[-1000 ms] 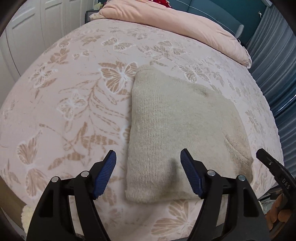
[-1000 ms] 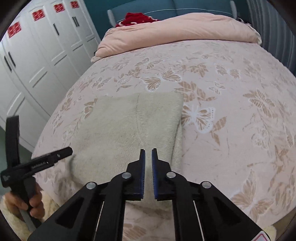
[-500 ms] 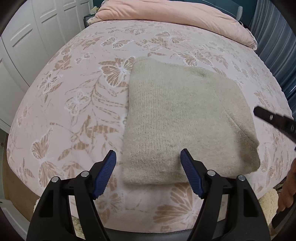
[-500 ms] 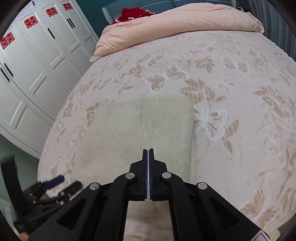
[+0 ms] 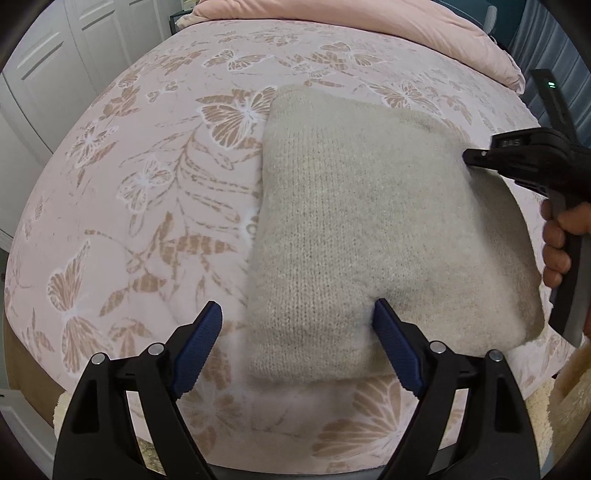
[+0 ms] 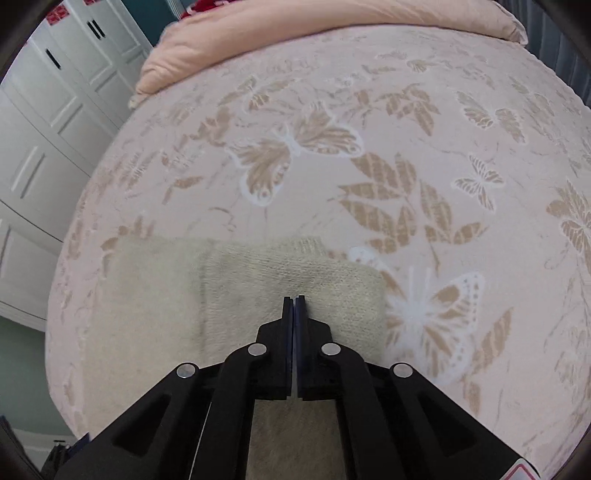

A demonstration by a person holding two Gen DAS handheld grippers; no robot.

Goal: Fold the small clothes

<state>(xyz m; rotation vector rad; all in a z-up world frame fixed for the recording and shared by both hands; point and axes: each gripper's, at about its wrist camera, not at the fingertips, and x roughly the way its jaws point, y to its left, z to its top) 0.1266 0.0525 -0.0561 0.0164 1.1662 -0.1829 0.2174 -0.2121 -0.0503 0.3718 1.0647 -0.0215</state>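
Bedroom, bed (image 5: pixel 155 155) w/ duvet (image 6: pixel 332 33), wardrobes (image 6: pixel 55 110)

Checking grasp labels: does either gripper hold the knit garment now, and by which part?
Neither. The left gripper stands open astride the folded beige knit garment's near corner, its jaws having just widened. The right gripper is shut with nothing between its pads, tips over the garment's far edge.

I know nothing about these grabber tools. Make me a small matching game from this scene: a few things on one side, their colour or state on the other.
Things:
1. left gripper
2. right gripper
3. knitted garment
4. bed cover

States:
A. pink with butterflies
B. beige, folded
C. shut
D. open

Pairs: 1-D, 2-C, 3-B, 4-A
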